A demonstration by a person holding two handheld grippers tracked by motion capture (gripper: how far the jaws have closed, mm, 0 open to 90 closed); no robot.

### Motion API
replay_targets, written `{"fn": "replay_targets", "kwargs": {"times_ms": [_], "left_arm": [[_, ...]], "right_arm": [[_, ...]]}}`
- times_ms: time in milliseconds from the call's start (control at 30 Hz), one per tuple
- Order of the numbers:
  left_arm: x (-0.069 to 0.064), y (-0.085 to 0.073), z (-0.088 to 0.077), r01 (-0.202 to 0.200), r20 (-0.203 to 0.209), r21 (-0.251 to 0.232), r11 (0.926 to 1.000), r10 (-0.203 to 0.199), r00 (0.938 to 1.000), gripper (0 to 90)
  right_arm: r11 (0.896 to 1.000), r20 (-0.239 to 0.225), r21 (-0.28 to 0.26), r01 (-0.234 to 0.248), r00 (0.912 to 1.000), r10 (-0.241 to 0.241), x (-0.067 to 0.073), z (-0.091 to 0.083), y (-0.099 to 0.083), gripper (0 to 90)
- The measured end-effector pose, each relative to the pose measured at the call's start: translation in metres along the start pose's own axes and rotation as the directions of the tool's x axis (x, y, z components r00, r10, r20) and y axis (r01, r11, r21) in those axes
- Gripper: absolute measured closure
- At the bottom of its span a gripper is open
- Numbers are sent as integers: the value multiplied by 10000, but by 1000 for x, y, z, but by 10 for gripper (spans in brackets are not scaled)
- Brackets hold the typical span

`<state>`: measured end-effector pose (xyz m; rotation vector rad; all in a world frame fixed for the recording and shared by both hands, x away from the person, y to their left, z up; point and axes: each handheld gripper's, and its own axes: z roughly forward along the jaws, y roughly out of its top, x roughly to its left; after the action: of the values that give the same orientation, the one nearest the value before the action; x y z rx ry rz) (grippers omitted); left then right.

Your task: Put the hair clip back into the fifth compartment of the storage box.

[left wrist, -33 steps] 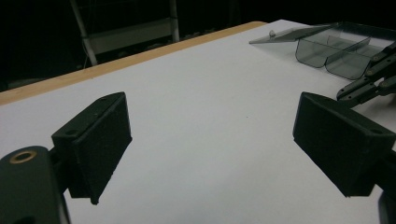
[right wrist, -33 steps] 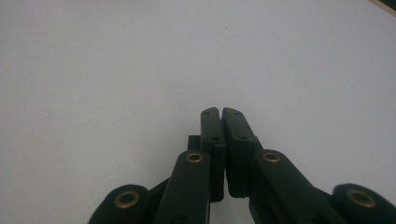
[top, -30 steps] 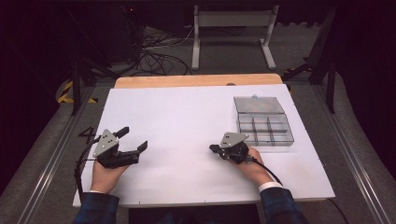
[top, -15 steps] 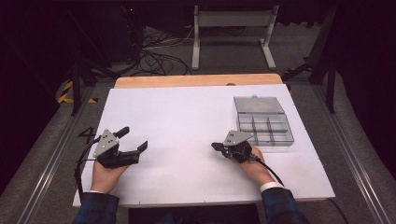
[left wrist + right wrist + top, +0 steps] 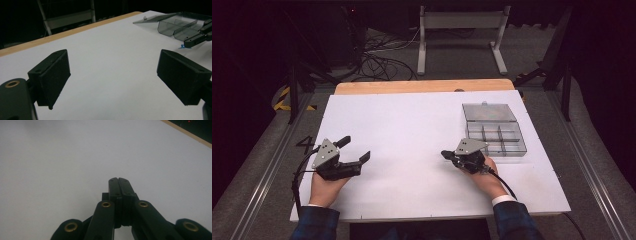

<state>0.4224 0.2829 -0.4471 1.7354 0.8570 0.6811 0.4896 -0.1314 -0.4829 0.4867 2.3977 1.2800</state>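
My left gripper [image 5: 355, 148] rests on the white table top [image 5: 412, 125] at the front left, held by a hand. Its jaws stand wide open with nothing between the pads [image 5: 53, 75]. My right gripper [image 5: 444, 154] lies at the front right, pointing left, just in front of a clear plastic compartment box [image 5: 497, 137]. In the right gripper view its jaws [image 5: 118, 180] are pressed together with nothing between them. The left gripper view shows the box [image 5: 180, 25] and the right gripper [image 5: 198, 38] at the upper right.
The box's lid [image 5: 488, 112] lies open behind it. A tiny blue speck [image 5: 185, 46] lies on the table under the right gripper's tip. A wooden strip [image 5: 422, 86] runs along the table's far edge; cables and a metal stand are on the floor beyond.
The right hand has edged slightly toward the box with its jaws shut. The left hand and its open gripper have stayed put.
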Motion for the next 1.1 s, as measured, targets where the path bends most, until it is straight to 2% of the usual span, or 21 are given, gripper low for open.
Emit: {"fn": "replay_targets", "kwargs": {"times_ms": [633, 700, 733, 1100], "left_arm": [[0, 0, 0, 14, 30, 21, 10000, -14, 10000, 119], [0, 0, 0, -116, -7, 38, 9999, 116, 9999, 119], [0, 0, 0, 4, 21, 35, 10000, -4, 10000, 118], [0, 0, 0, 3, 31, 24, 10000, -3, 10000, 119]], "right_arm": [[9989, 371, -409, -227, 9990, 242, -2, -10, 0, 900], [9987, 382, -454, -225, 9990, 242, -3, -11, 0, 900], [9986, 391, -468, -236, 9989, 255, -3, -11, 0, 900], [9968, 612, -695, -383, 9972, 426, -5, -17, -2, 900]]}}
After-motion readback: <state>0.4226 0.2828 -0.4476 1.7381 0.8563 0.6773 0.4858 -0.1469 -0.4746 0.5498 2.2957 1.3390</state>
